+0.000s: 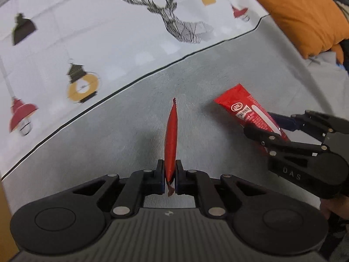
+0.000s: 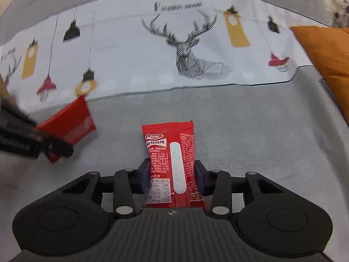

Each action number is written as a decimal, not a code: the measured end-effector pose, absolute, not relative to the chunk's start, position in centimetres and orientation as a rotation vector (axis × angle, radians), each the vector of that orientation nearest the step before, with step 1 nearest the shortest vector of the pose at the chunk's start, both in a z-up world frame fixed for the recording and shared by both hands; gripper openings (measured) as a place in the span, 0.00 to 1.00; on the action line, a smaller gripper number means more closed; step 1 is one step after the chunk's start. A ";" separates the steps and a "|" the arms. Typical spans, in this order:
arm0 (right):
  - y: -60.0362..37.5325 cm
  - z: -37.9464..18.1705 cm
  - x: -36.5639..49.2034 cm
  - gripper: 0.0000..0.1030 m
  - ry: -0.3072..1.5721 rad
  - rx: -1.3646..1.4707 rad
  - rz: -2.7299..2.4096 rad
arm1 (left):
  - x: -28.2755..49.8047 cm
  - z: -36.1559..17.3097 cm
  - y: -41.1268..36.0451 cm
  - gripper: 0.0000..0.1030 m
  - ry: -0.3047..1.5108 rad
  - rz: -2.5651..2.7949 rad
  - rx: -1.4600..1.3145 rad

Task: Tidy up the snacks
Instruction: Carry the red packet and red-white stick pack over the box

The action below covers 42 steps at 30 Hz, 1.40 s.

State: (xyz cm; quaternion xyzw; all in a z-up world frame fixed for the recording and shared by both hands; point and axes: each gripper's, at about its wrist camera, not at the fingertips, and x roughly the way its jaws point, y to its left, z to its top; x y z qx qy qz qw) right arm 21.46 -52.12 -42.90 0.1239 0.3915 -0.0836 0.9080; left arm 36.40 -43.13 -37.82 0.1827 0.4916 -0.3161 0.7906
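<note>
My left gripper (image 1: pixel 169 170) is shut on a red snack packet (image 1: pixel 171 135), held edge-on above the grey sofa seat (image 1: pixel 122 131). My right gripper (image 2: pixel 172 170) is shut on a second red snack packet (image 2: pixel 172 152), its printed back facing the camera. In the left wrist view the right gripper (image 1: pixel 268 128) shows at the right with its packet (image 1: pixel 246 109). In the right wrist view the left gripper (image 2: pixel 41 146) shows at the left with its packet (image 2: pixel 69 122), blurred.
A white cloth with deer and lantern prints (image 2: pixel 135 50) covers the sofa back. An orange cushion (image 1: pixel 301 11) lies at the right; it also shows in the right wrist view (image 2: pixel 329 59). Grey seat fabric (image 2: pixel 250 120) lies under both grippers.
</note>
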 end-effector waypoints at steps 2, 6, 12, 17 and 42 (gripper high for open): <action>-51.0 -41.3 19.7 0.42 0.780 0.300 -0.186 | 35.6 -36.4 -41.4 0.08 1.080 -0.703 0.303; -47.9 -37.9 16.6 0.42 0.704 0.333 -0.195 | 32.9 -32.8 -37.5 0.08 1.049 -0.725 0.212; -41.2 -32.8 13.8 0.42 0.637 0.378 -0.121 | 29.1 -27.5 -31.1 0.08 0.926 -0.710 0.161; -35.8 -28.1 12.9 0.42 0.572 0.407 -0.023 | 25.9 -23.0 -23.6 0.08 0.849 -0.668 0.035; -14.3 -21.2 21.2 0.42 0.596 0.226 0.322 | 26.3 -22.1 1.1 0.08 0.721 -0.305 -0.163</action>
